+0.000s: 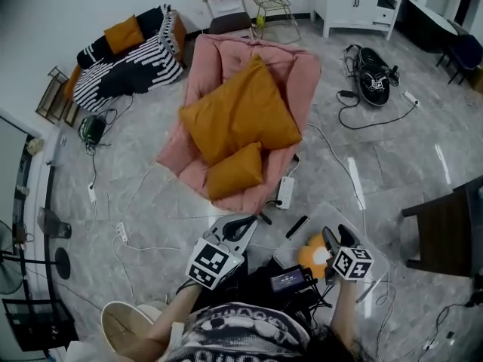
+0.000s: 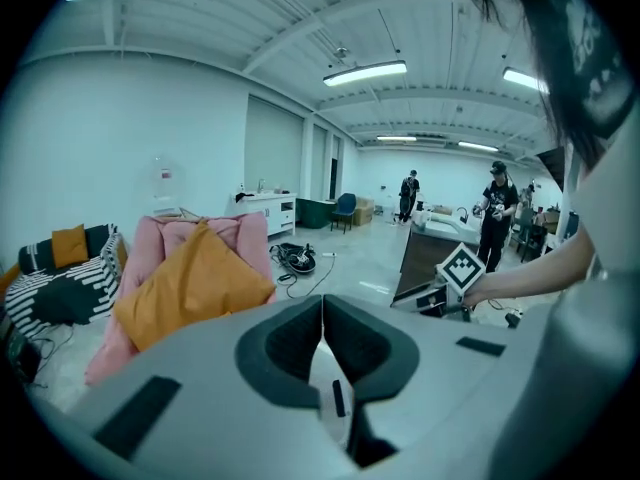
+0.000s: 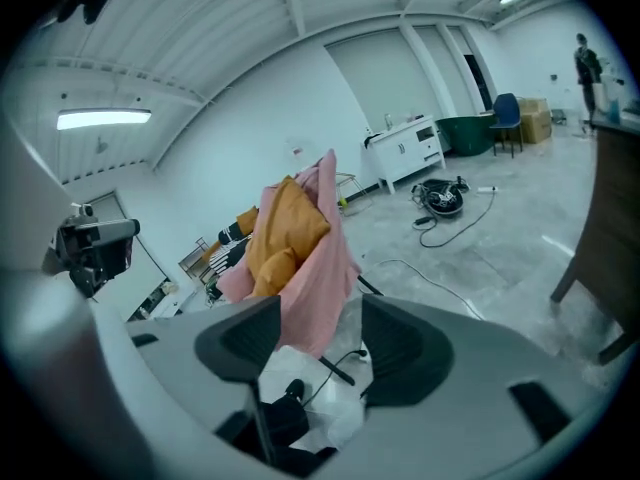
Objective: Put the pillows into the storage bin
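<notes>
Two orange pillows lie on a pink lounge chair [image 1: 298,70]: a large pillow [image 1: 241,115] and a small pillow [image 1: 235,170] below it. The large pillow [image 2: 190,278] also shows in the left gripper view, and both pillows [image 3: 285,223] appear in the right gripper view. A clear storage bin [image 1: 362,228] stands on the floor near me with an orange pillow [image 1: 311,255] in it. My right gripper [image 1: 338,236] hovers over the bin, open [image 3: 320,338] and empty. My left gripper [image 1: 243,225] is left of the bin, shut [image 2: 322,318] on nothing.
A striped sofa [image 1: 132,66] with another orange pillow [image 1: 123,34] is at the back left. A black bag [image 1: 373,78] with cables, a white cabinet [image 1: 355,6], a dark table [image 1: 449,232], and a power strip [image 1: 285,192] with cords lie around. People [image 2: 497,213] stand far off.
</notes>
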`<state>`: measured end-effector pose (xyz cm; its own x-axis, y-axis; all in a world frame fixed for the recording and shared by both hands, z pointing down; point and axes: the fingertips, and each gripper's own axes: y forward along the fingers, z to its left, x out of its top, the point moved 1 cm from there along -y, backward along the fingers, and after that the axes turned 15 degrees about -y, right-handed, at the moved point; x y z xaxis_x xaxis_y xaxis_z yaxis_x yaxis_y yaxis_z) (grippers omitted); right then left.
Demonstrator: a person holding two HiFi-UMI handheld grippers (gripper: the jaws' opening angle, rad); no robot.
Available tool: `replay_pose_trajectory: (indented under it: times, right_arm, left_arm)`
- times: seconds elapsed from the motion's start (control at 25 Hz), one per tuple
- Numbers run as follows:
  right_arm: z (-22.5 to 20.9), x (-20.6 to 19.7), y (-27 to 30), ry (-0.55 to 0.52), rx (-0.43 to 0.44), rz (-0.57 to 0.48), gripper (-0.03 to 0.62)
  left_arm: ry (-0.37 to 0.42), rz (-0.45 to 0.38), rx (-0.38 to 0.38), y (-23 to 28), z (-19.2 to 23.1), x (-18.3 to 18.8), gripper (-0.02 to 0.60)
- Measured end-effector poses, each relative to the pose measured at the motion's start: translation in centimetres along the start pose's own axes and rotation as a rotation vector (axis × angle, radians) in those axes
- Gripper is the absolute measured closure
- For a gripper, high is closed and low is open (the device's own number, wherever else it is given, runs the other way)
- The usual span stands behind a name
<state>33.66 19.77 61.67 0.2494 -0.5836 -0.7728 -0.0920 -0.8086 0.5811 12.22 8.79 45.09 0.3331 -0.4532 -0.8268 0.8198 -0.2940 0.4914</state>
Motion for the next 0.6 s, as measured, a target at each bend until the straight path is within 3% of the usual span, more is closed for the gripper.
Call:
replay_pose_trajectory:
  times: [0.32, 0.6]
  right_arm:
    - [8.0, 6.0, 8.3, -0.074, 0.122, -0.018, 0.338]
    - [12.8, 7.2, 16.1, -0.057, 0.110, 0.055, 0.338]
  left_arm:
    - [-0.039, -0.013, 0.036, -0.8, 8.0, 0.9, 0.568]
    - [-0.005, 0.022, -0.093, 0.6, 14.8, 2.8, 0.568]
